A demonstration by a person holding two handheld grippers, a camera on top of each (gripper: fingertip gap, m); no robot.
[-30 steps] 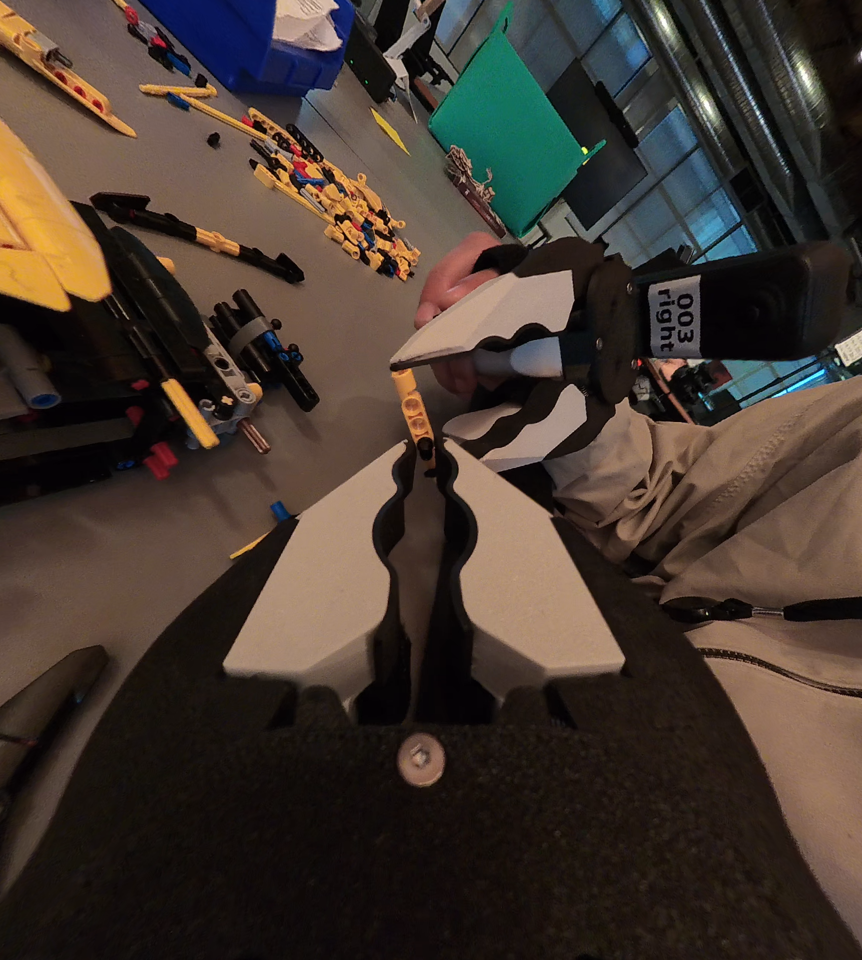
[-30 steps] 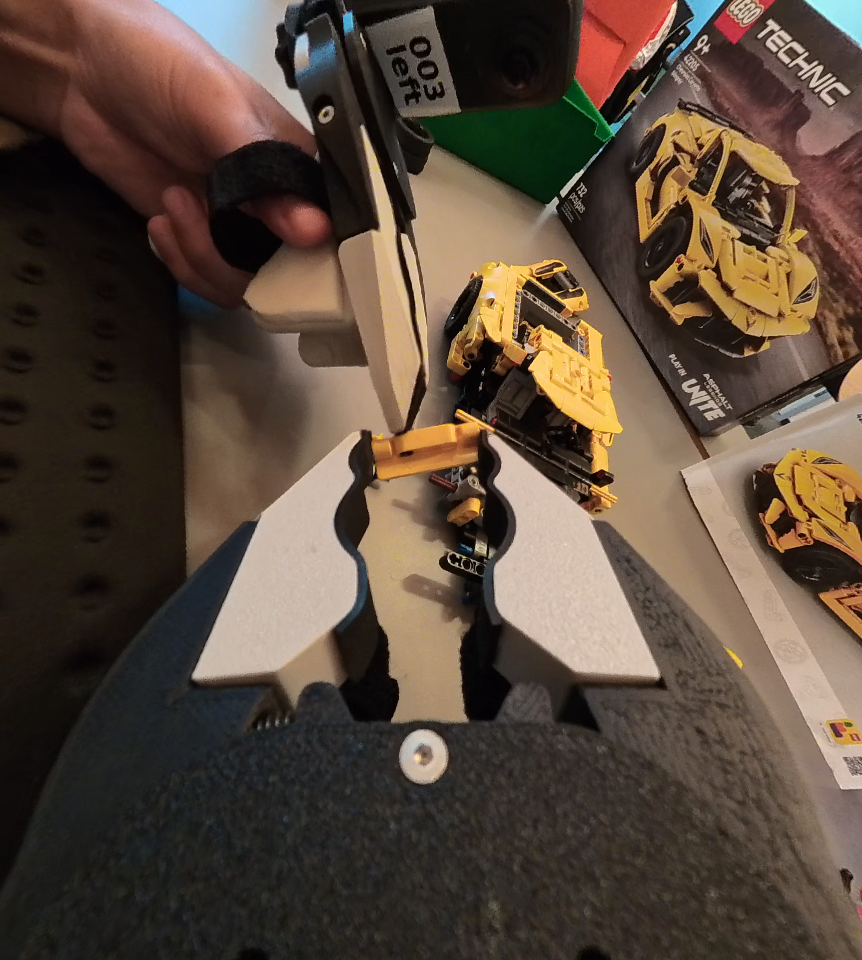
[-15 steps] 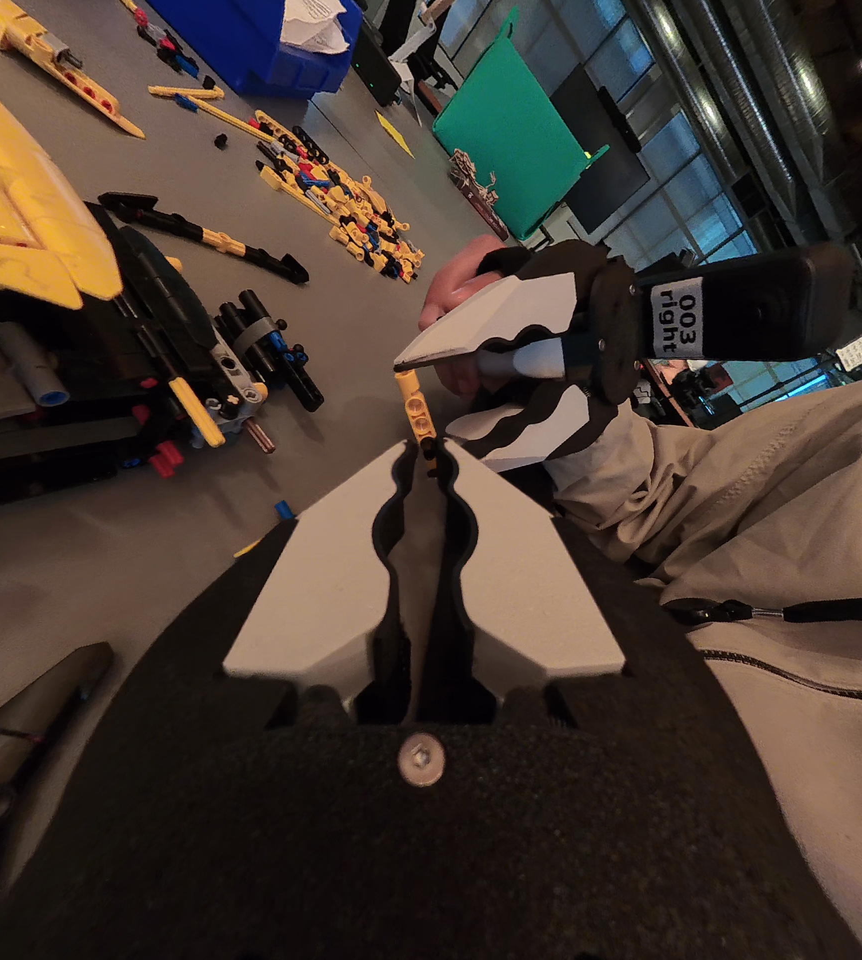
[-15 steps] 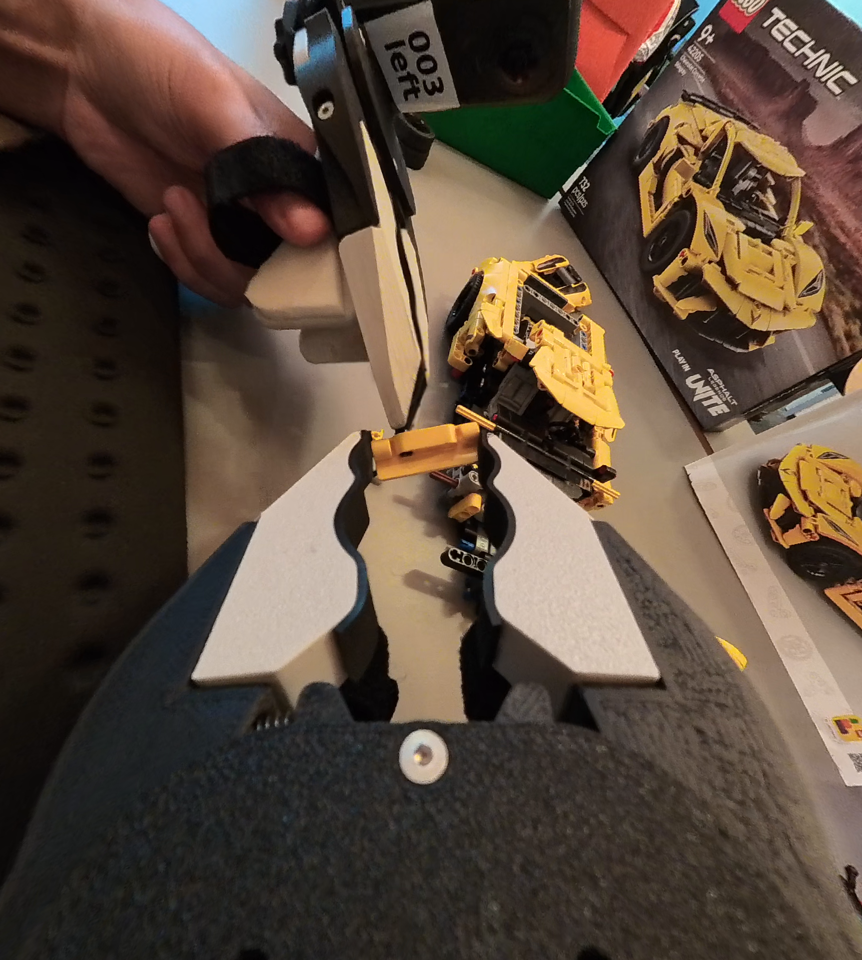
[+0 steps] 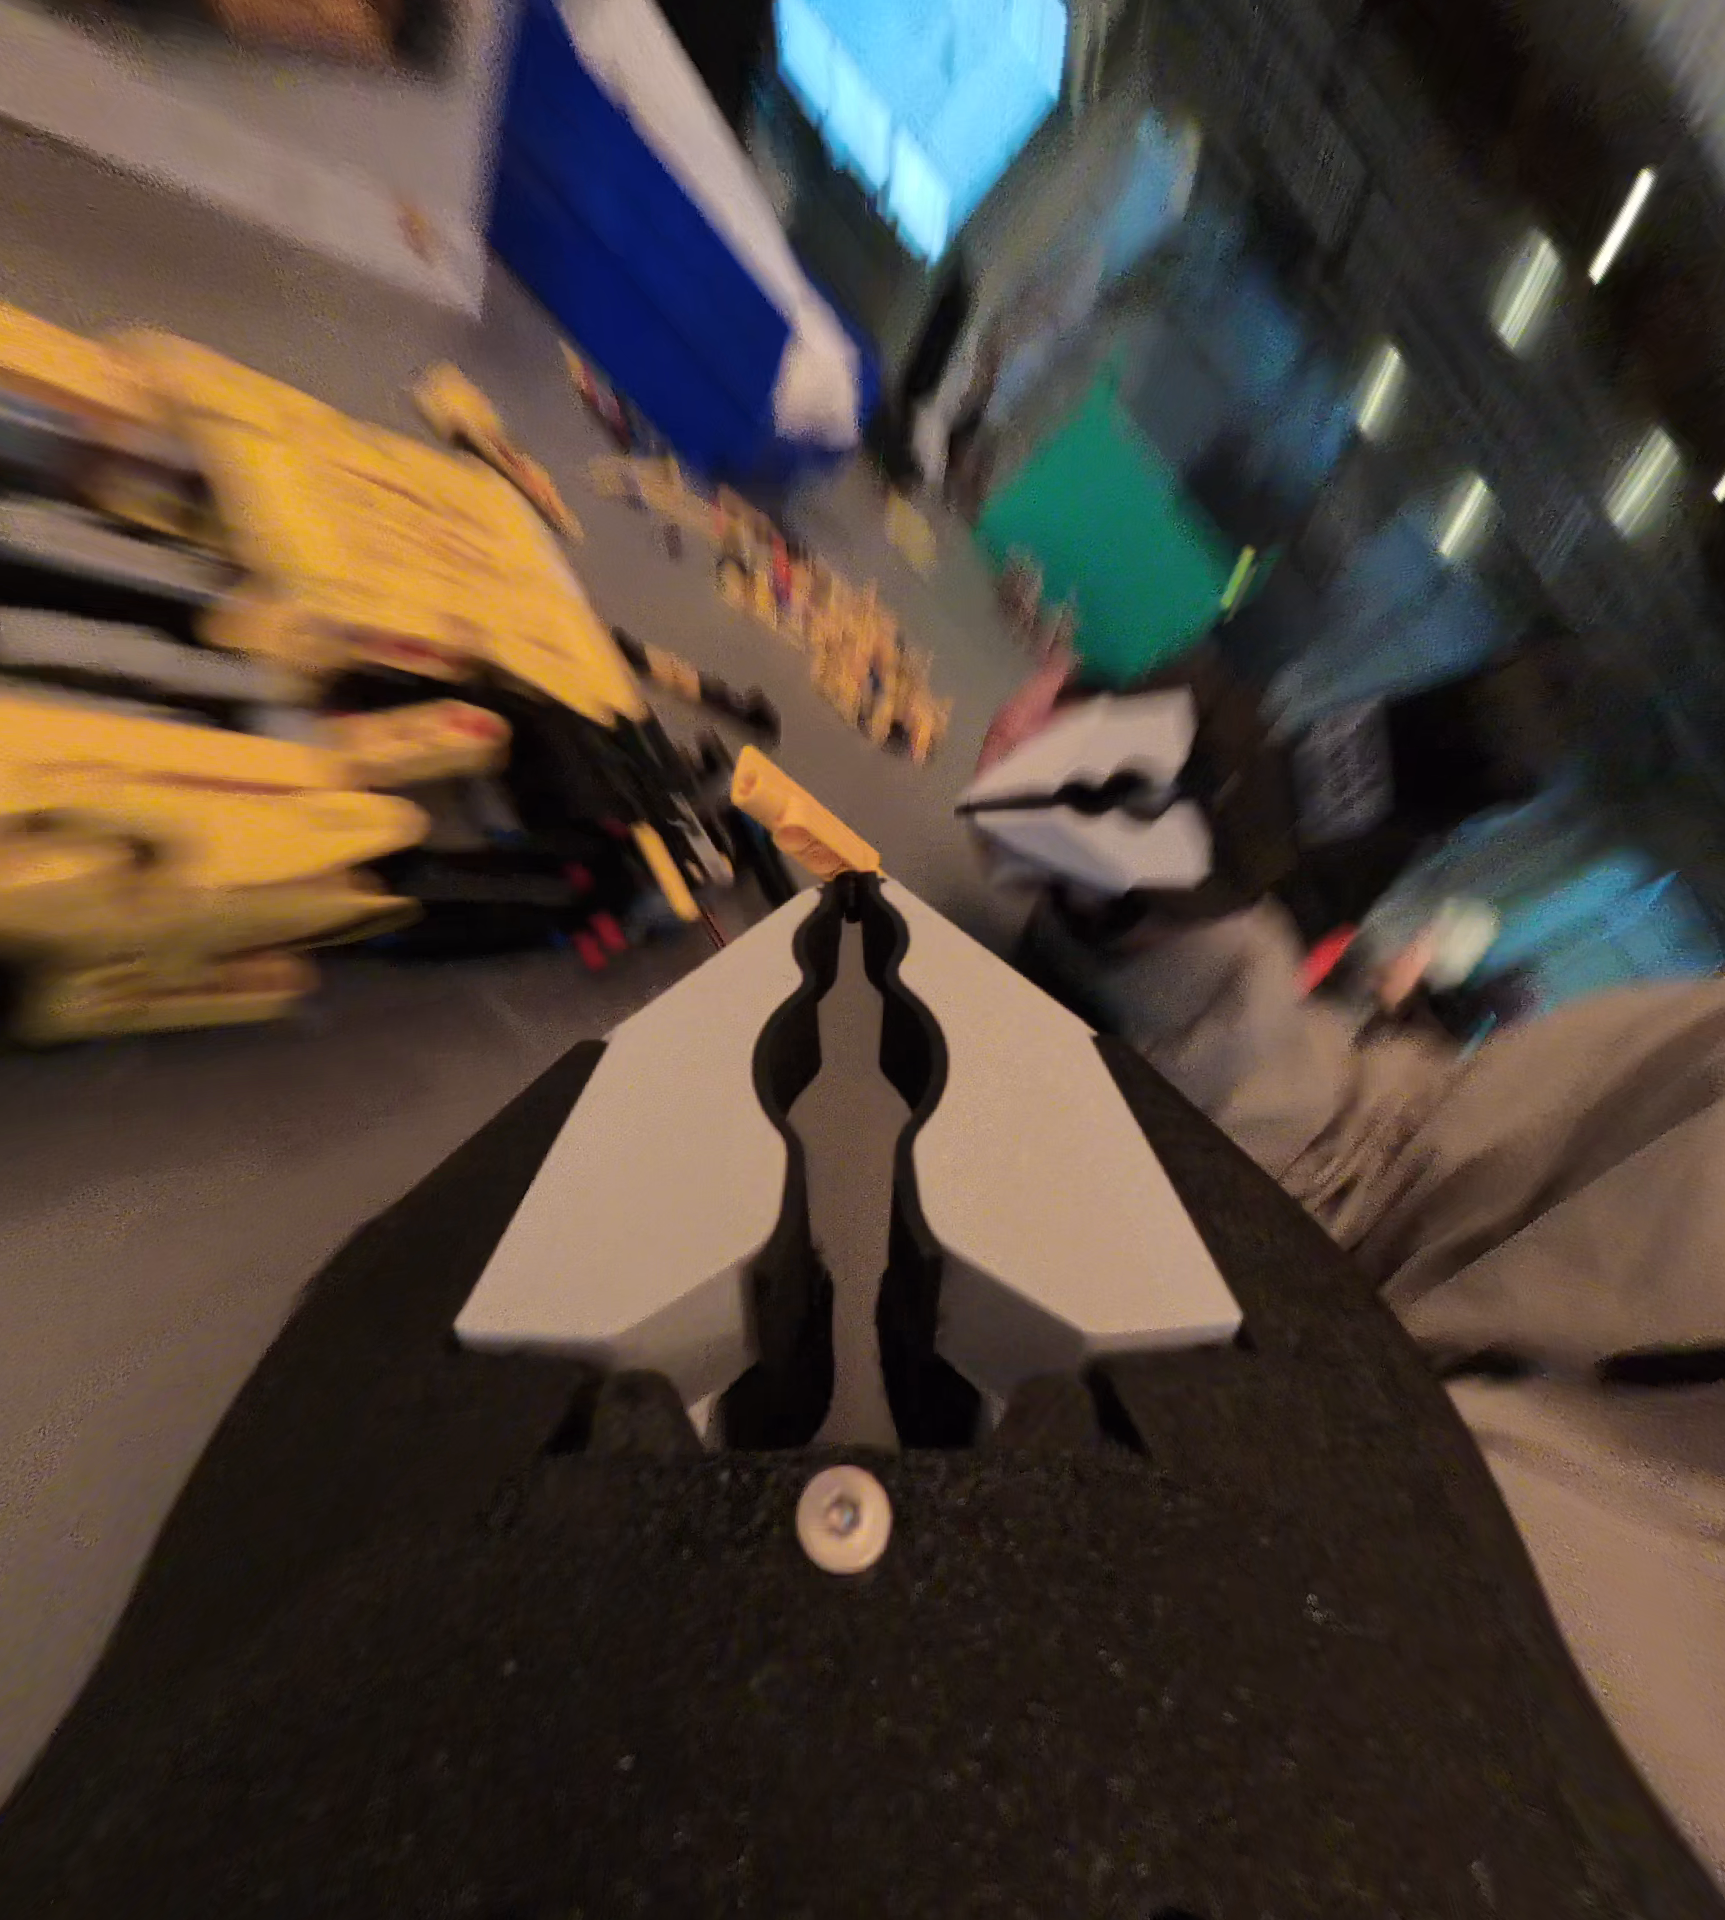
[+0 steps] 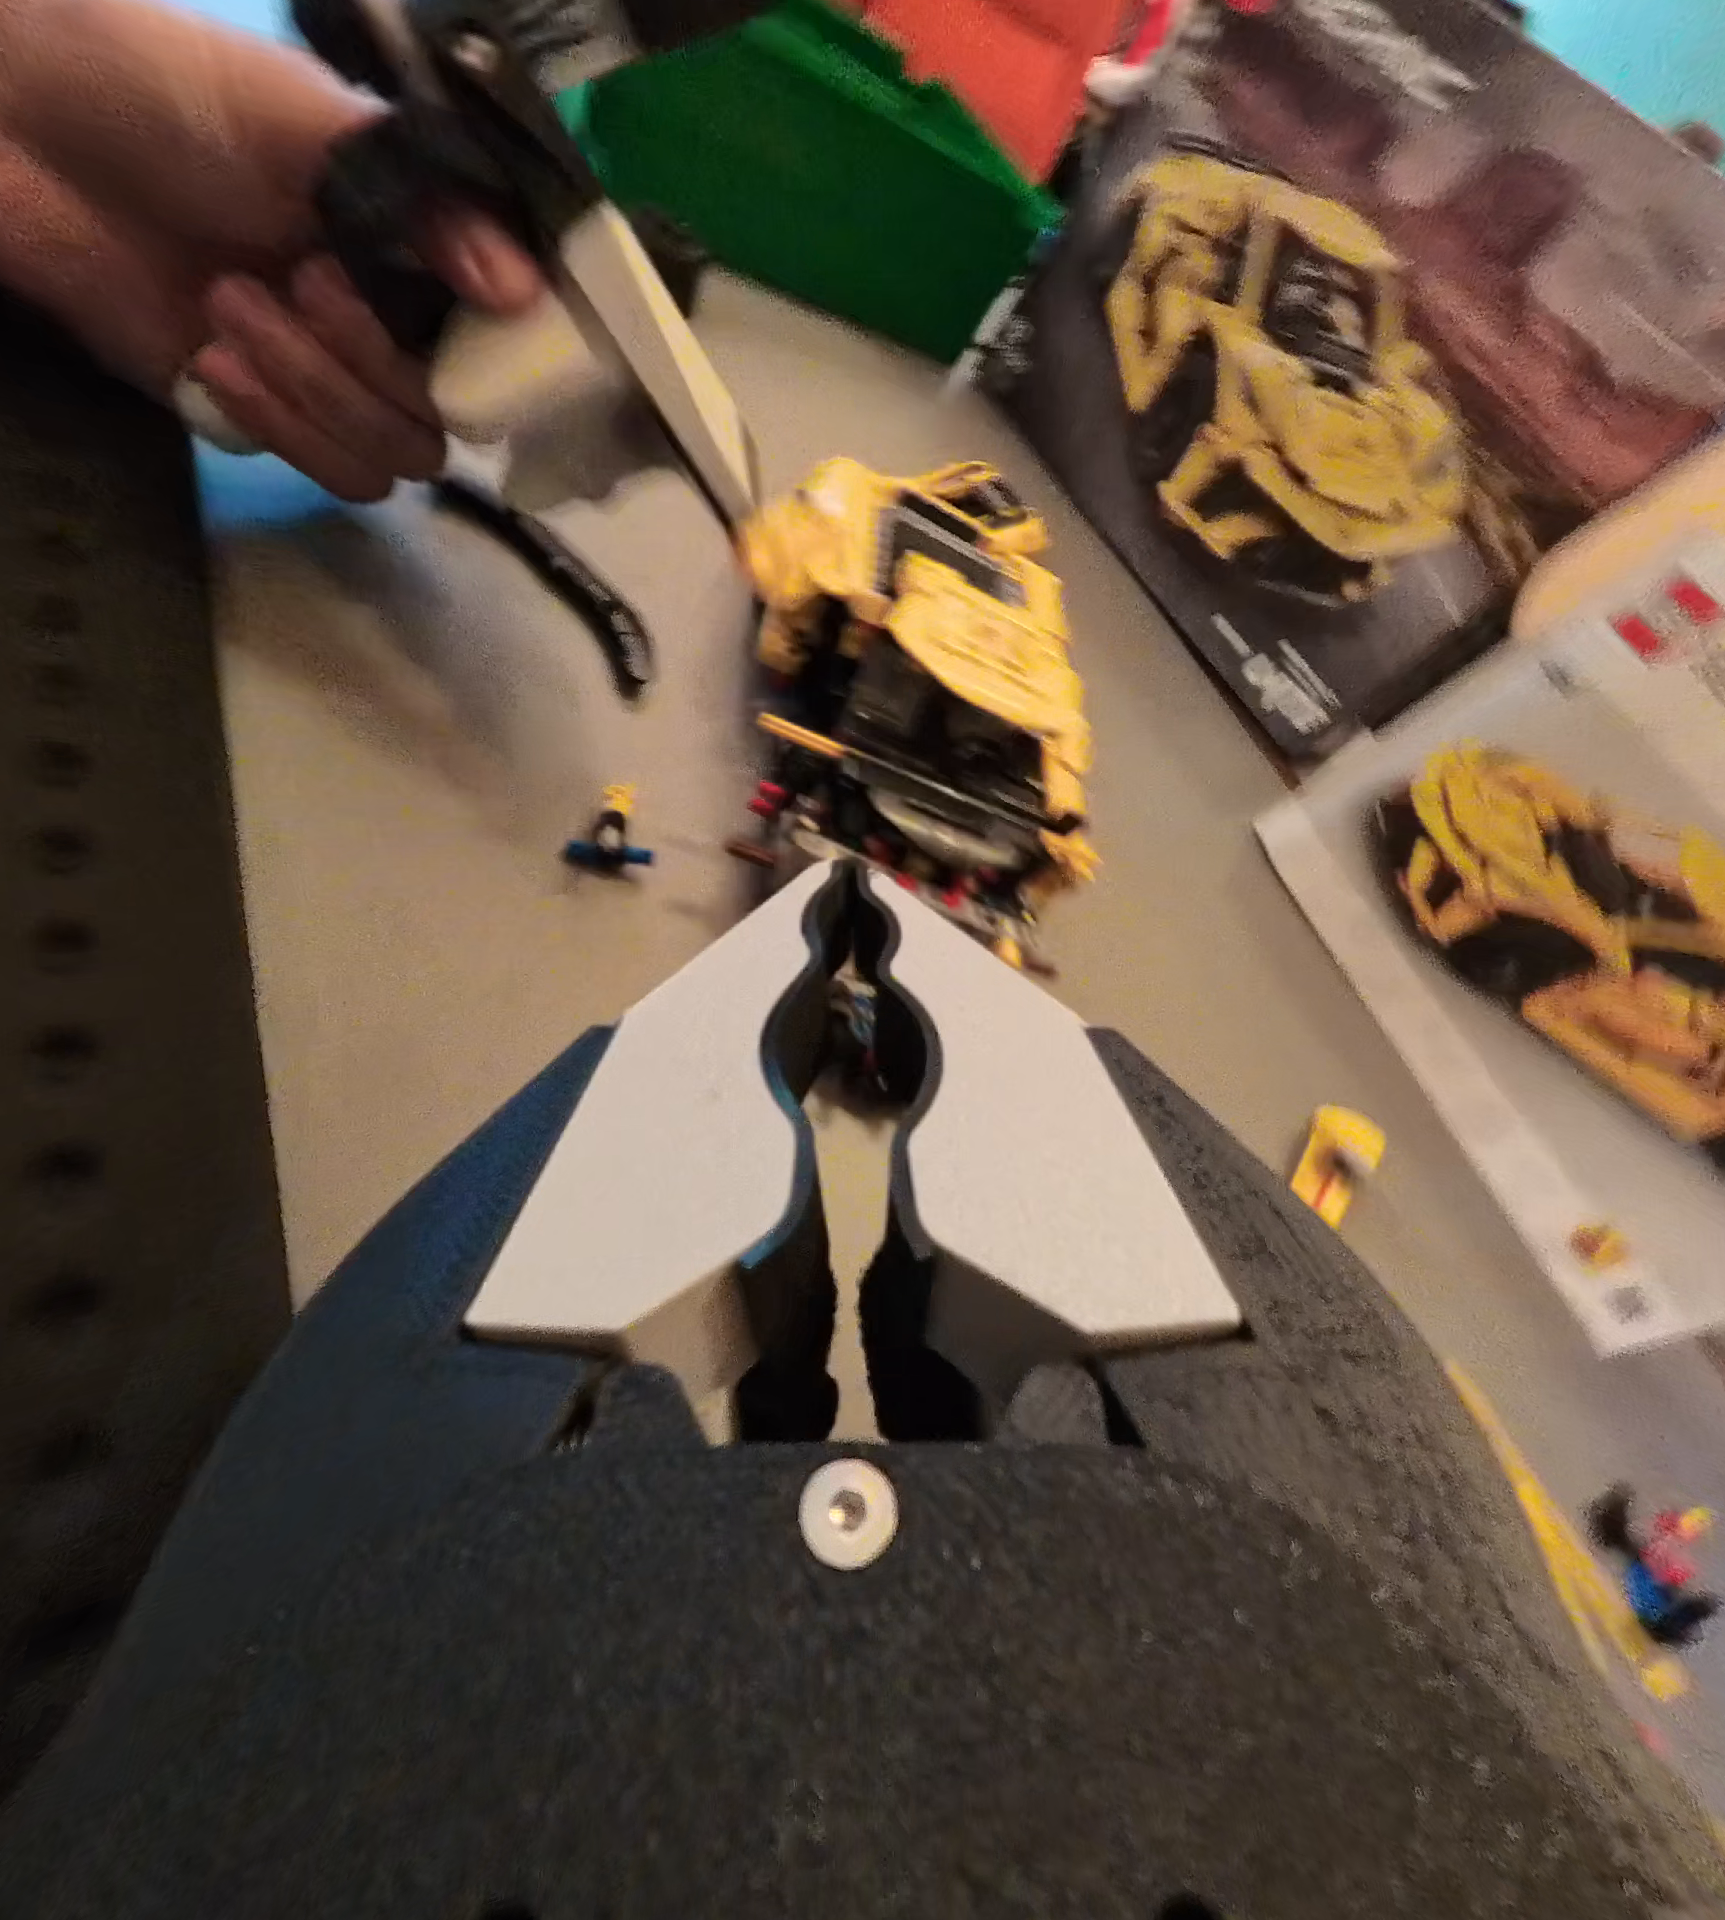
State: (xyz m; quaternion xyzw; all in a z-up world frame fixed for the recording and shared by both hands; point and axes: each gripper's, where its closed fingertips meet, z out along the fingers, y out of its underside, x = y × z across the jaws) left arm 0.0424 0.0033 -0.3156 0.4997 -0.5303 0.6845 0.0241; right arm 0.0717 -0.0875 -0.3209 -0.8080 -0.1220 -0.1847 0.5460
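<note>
My left gripper point(image 5: 853, 883) is shut on the black pin end of a small yellow beam point(image 5: 801, 821), which sticks out up and to the left of its tips. It is held above the grey table point(image 5: 162, 1195), next to the blurred yellow and black model car point(image 5: 297, 623). In the right wrist view the left gripper point(image 6: 738, 499) points down at the far end of the car point(image 6: 920, 675). My right gripper point(image 6: 847, 883) is shut with nothing seen in it, hovering just before the car's near end. It also shows in the left wrist view point(image 5: 972, 805).
The kit's box point(image 6: 1409, 364) and an open instruction booklet point(image 6: 1564, 935) lie right of the car. A green bin point(image 6: 816, 208) stands behind. A black curved part point(image 6: 557, 582), a small blue and yellow part point(image 6: 609, 842) and a yellow part point(image 6: 1341, 1164) lie loose. A blue bin point(image 5: 650, 239) stands far off.
The right gripper has let go of the yellow beam, closed and drawn back. The left gripper has swung away towards the car with the beam. Both views are blurred by motion.
</note>
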